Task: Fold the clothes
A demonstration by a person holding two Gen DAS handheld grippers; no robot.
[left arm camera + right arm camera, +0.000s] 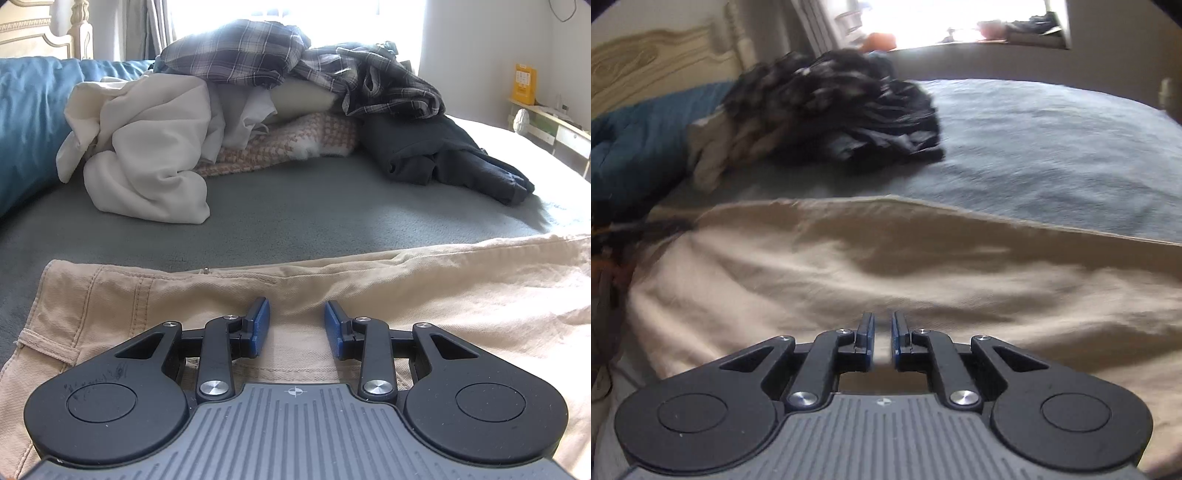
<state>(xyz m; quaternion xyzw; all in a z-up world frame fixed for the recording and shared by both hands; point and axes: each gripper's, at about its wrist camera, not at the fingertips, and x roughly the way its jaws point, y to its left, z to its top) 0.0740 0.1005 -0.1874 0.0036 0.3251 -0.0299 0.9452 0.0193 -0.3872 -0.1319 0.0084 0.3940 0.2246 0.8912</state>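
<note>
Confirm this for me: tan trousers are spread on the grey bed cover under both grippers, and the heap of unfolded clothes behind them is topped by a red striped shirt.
Wrong on one point: the heap is topped by a dark plaid shirt, not a red striped one, as the left wrist view shows. The rest stands: tan trousers lie on the grey bed cover under the left gripper and right gripper.

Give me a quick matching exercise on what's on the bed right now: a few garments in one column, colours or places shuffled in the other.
Things:
1. trousers
2. plaid shirts
3. crumpled garment
4. dark garment

Descriptions:
A. cream white, left end of the pile
B. tan, spread flat under the left gripper
C. nearly black, right end of the pile, on the blanket
D. checked grey and white, on top of the pile

Pairs: 1-B, 2-D, 3-A, 4-C
</note>
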